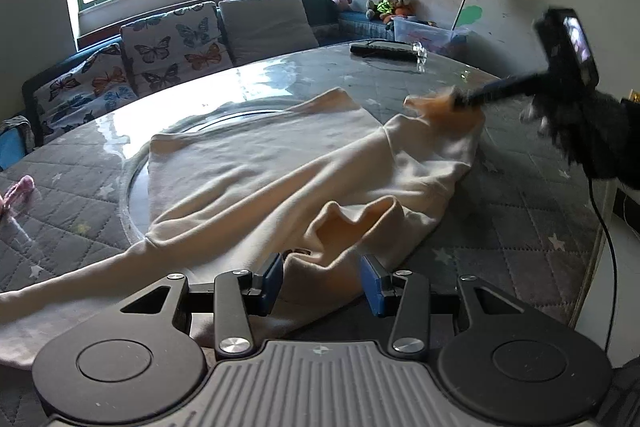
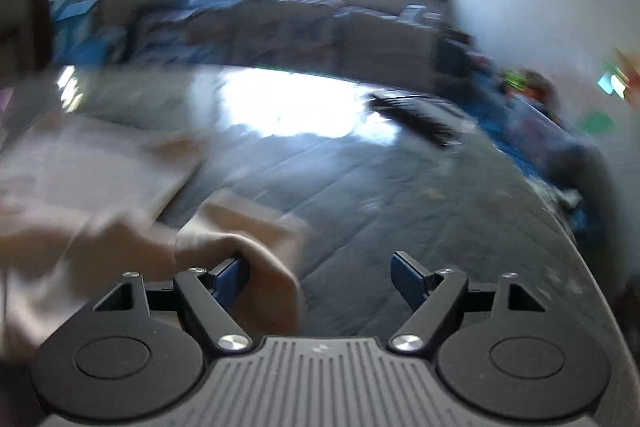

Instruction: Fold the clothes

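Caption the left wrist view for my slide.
Open left gripper over a cream garment spread on the quilted table.

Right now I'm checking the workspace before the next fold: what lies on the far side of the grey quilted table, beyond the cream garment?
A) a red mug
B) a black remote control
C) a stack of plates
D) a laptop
B: a flat black remote control lies near the table's far edge, past the cream garment.

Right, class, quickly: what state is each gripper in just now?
Left gripper: open, cream garment lying between its fingers, not pinched.
Right gripper: open wide, holding nothing; cloth drapes over one finger.
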The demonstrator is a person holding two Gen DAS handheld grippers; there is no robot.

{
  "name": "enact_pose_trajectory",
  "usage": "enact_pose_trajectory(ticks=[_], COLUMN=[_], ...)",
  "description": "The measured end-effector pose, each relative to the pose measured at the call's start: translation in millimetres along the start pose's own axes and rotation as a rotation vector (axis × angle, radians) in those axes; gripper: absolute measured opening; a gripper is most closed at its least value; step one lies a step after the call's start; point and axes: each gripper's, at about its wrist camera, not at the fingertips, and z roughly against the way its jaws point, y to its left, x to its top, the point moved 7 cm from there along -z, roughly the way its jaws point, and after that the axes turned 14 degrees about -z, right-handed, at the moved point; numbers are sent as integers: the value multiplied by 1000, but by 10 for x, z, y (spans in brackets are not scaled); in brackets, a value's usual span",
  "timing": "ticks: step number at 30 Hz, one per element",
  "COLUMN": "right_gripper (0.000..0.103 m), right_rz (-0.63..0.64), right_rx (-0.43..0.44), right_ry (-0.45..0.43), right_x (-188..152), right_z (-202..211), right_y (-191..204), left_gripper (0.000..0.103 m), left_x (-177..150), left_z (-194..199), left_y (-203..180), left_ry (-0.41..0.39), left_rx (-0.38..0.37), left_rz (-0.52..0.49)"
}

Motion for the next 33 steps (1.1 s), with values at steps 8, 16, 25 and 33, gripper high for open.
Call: enact_pose_trajectory(ticks=[8, 16, 25, 33], right_gripper=[79, 72, 54, 8], right_rz=[-56, 134, 364, 388], right_rx=[-9, 359, 648, 666], right_ry=[-6, 90, 239, 277], right_x=[3, -234, -711, -863], right_z=[285, 651, 896, 807], right_y=[-249, 650, 1649, 1899], left_gripper=[46, 46, 43, 14], left_x=[-20, -38, -52, -47], left_z=[-17, -28, -119, -52], left_y=[2, 20, 69, 51], left_ry=[7, 13, 12, -38], left_rx=[-6, 4, 1, -14], left_rz=[-5, -24, -36, -40])
